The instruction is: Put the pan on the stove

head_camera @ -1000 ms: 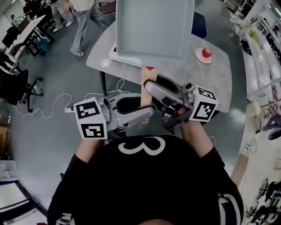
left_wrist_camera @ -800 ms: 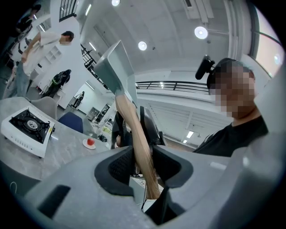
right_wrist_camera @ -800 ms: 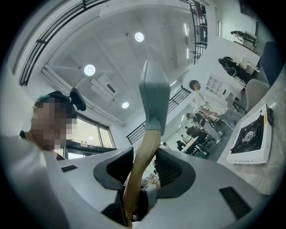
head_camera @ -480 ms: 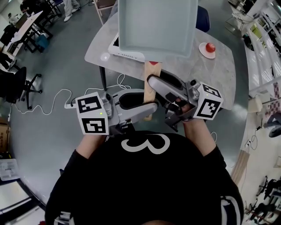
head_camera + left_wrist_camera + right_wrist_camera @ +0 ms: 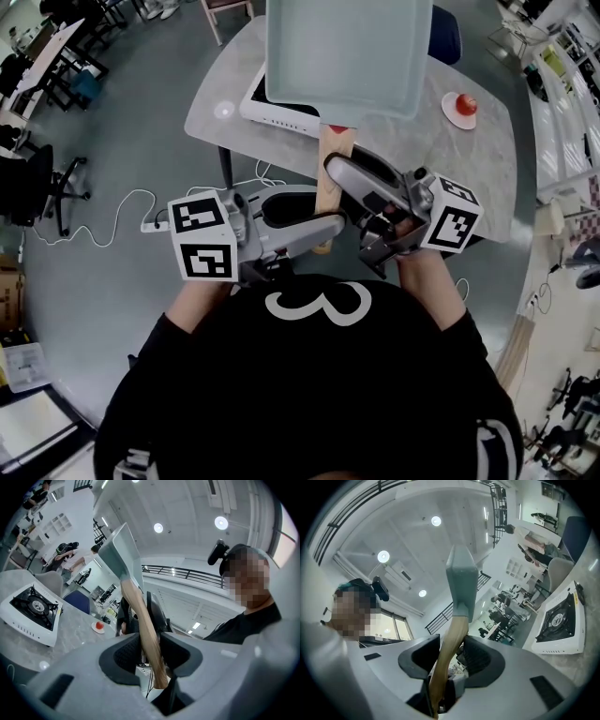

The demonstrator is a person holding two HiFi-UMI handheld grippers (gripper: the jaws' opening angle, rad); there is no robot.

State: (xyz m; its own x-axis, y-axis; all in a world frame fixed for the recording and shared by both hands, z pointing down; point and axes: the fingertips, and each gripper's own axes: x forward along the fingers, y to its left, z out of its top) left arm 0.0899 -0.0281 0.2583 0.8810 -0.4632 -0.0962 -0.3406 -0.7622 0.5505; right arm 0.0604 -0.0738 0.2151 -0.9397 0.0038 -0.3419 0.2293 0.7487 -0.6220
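Observation:
A square pale grey pan (image 5: 347,52) with a wooden handle (image 5: 330,173) is held up in the air, its body above the white single-burner stove (image 5: 272,108) on the table. Both grippers clamp the handle: my left gripper (image 5: 319,225) near its end, my right gripper (image 5: 342,183) higher up, toward the pan. In the left gripper view the handle (image 5: 143,625) runs between the jaws of the left gripper (image 5: 143,656) up to the pan (image 5: 119,555), with the stove (image 5: 30,611) at left. In the right gripper view the right gripper (image 5: 452,660) pinches the handle (image 5: 450,648) below the pan (image 5: 461,581); the stove (image 5: 558,620) lies at right.
The stove stands on a grey marbled table (image 5: 469,159). A red fruit on a small plate (image 5: 460,106) sits at the table's right, a small white disc (image 5: 223,110) at its left. A blue chair (image 5: 448,33) is behind the table. White cable (image 5: 122,211) trails on the floor.
The pan and both grippers have shifted a little to the right and farther over the table. The grips on the handle are unchanged. The person walking at upper left has left the view.

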